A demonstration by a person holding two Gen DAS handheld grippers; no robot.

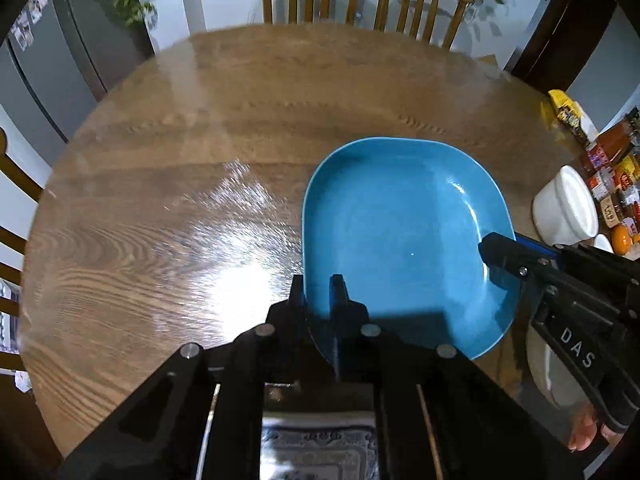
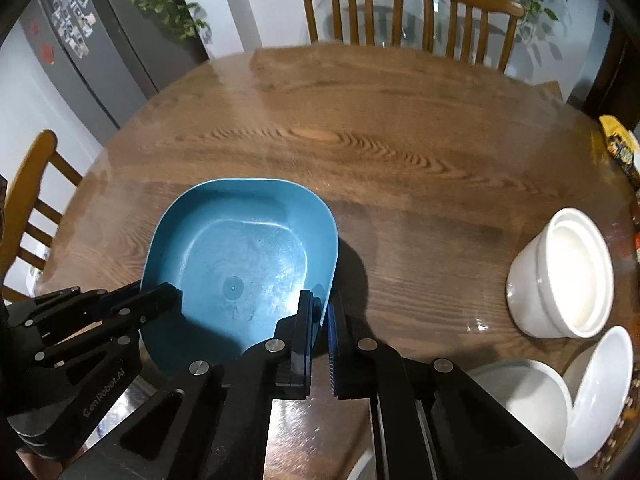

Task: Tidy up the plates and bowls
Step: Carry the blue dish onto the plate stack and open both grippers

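A blue rounded-square plate [image 1: 404, 236] is held just above the round wooden table [image 1: 200, 120]. My left gripper [image 1: 318, 292] is shut on its near left rim, one finger inside and one outside. My right gripper [image 2: 322, 312] is shut on its right rim; it also shows in the left wrist view [image 1: 504, 260]. The plate also shows in the right wrist view [image 2: 240, 264], with the left gripper [image 2: 160, 294] at its left edge. A patterned plate [image 1: 320, 448] lies below, under the left gripper.
A stack of white bowls [image 2: 560, 276] stands on the table's right. Two more white bowls [image 2: 532, 404] sit at the near right. Jars and packets [image 1: 612, 168] crowd the right edge. Wooden chairs [image 2: 400, 12] stand behind and to the left.
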